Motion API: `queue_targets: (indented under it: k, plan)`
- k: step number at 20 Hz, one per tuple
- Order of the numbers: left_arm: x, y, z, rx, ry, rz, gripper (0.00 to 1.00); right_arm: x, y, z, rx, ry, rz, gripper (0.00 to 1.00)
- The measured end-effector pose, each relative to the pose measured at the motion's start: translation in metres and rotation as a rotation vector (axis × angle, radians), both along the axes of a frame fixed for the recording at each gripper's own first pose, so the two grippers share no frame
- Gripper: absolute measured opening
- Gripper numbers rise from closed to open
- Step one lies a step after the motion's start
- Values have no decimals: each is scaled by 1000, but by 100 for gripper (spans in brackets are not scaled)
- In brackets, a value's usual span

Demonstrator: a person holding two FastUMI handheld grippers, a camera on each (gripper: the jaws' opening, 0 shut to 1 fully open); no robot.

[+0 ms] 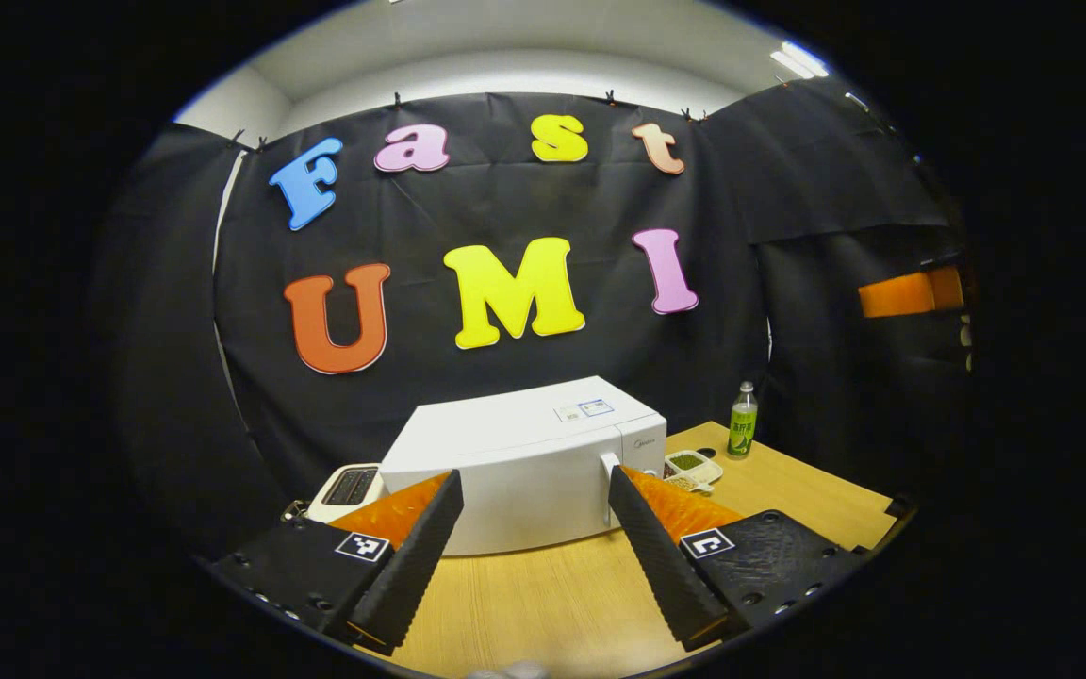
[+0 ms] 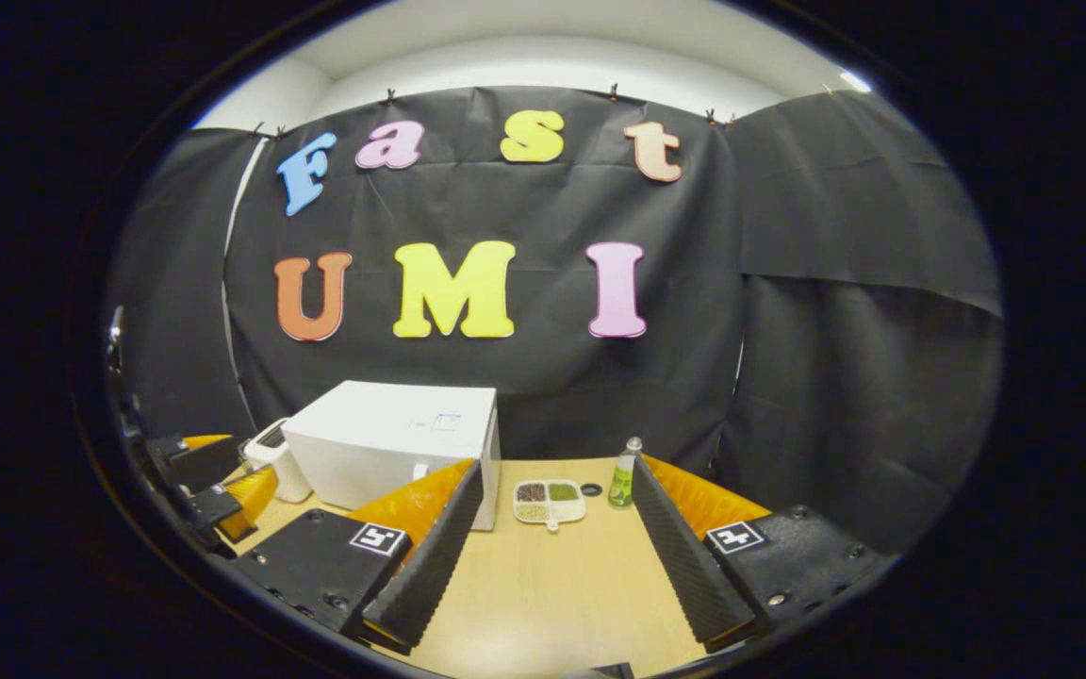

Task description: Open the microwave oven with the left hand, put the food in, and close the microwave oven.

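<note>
The white microwave (image 1: 524,462) stands on the wooden table with its door closed, and its handle (image 1: 609,467) runs down the right side of the door. My left gripper (image 1: 534,479) hovers open in front of it, nothing between its fingers. A white divided food tray (image 1: 692,467) lies just right of the microwave. In the right gripper view the microwave (image 2: 392,443) is at the left and the food tray (image 2: 550,500) lies ahead. My right gripper (image 2: 557,471) is open and empty, short of the tray. The left gripper (image 2: 222,476) shows at the far left edge.
A green bottle (image 2: 621,476) stands just right of the tray, with a small dark round thing (image 2: 590,489) between them. A white toaster (image 1: 347,488) sits left of the microwave. Bare wooden table (image 2: 543,585) lies in front of both grippers.
</note>
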State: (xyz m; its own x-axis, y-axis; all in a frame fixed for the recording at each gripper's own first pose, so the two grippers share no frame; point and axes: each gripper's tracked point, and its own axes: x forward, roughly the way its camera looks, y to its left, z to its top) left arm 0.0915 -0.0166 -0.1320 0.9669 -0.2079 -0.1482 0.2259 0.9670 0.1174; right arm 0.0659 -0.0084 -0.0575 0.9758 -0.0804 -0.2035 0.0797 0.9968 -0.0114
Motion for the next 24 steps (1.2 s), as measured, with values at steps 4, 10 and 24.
queue_targets:
  k: [4, 10, 24]
  plan:
    - [-42, 41, 34, -57, -10, 78, 96, -14, 29, 3, -9, -17, 42, 92]
    - [-84, 81, 75, -75, -66, 146, 95, -26, 79, 10, 19, -39, 135, 92]
    - [-102, 118, 116, -136, -121, 224, 100, -49, 91, 51, -1, -123, 163, 92]
